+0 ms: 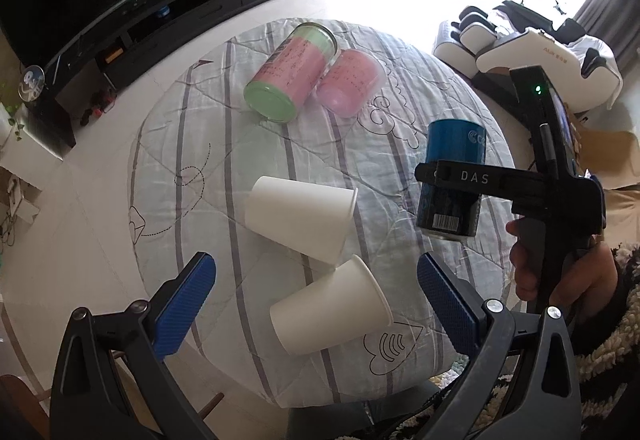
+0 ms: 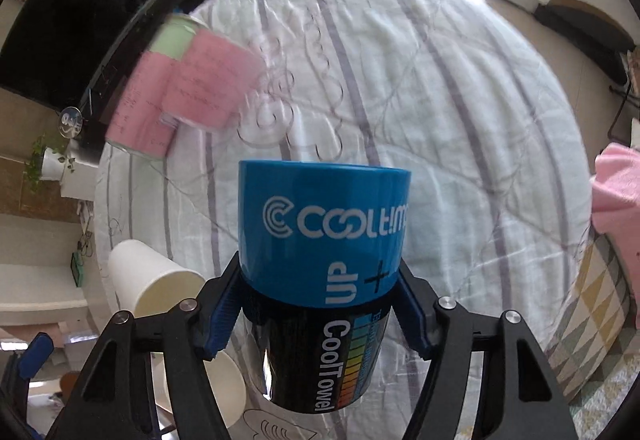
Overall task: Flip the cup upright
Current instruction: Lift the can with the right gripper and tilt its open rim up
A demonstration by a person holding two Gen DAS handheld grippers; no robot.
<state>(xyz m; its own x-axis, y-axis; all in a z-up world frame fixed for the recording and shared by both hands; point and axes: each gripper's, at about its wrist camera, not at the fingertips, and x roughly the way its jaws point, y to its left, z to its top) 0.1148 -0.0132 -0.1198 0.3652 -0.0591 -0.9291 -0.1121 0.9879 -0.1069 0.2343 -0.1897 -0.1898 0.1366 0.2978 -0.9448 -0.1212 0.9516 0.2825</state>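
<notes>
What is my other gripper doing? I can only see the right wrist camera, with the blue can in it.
Observer: The left gripper is open and holds nothing. It hovers over two white paper cups.
Operator: Are those cups standing up?
Observer: No. The near paper cup and the far paper cup both lie on their sides, with their rims close together.
Operator: Is my can off the table?
Observer: It looks so. In the left wrist view, the blue CoolTowel can hangs above the striped tablecloth, clamped in the right gripper.
</notes>
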